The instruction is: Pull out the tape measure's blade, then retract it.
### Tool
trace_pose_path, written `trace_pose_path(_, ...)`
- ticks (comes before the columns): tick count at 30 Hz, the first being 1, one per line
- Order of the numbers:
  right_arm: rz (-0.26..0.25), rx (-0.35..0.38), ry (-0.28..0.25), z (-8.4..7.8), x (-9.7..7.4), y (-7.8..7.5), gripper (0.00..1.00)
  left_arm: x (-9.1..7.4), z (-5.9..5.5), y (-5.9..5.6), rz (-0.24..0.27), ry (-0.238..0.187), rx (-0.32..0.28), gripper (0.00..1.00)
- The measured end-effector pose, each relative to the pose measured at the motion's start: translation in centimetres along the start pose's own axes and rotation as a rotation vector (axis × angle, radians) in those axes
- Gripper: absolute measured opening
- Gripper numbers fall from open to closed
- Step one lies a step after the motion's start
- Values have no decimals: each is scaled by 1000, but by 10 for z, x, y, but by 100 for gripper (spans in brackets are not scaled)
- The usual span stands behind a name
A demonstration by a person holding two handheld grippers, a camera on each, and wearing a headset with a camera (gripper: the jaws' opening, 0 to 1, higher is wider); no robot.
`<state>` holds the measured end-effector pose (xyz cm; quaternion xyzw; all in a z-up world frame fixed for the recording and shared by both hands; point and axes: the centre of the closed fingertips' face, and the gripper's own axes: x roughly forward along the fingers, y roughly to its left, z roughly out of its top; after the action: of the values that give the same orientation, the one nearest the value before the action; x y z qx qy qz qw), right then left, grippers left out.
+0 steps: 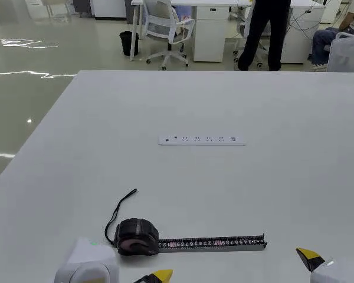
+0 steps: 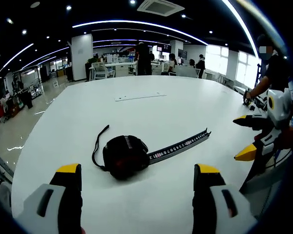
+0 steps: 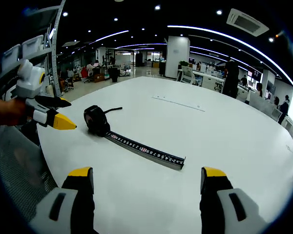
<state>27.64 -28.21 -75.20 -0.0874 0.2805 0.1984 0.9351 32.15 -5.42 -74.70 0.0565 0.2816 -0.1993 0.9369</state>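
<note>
A black tape measure lies on the white table, its blade pulled out to the right and flat on the surface, a black wrist strap curling off its left. In the left gripper view the case sits just ahead of my open left gripper, nothing between its yellow-tipped fingers. The right gripper is open too, short of the blade's end. In the head view a yellow tip shows below the case and another at lower right.
A white power strip lies mid-table, far beyond the tape. Past the table's far edge stand an office chair, desks and a person. The other gripper shows at the right of the left gripper view.
</note>
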Motion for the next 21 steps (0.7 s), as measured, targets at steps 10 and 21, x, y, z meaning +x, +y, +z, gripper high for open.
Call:
trace_pose_path(10,95,-28,7,-6,11,-9,86,20,-7,-1,34,-22,-16,88)
trace_pose_path(21,251,-204,64,-15,26,-17,73,37,-14,8,78,-16,-42,81)
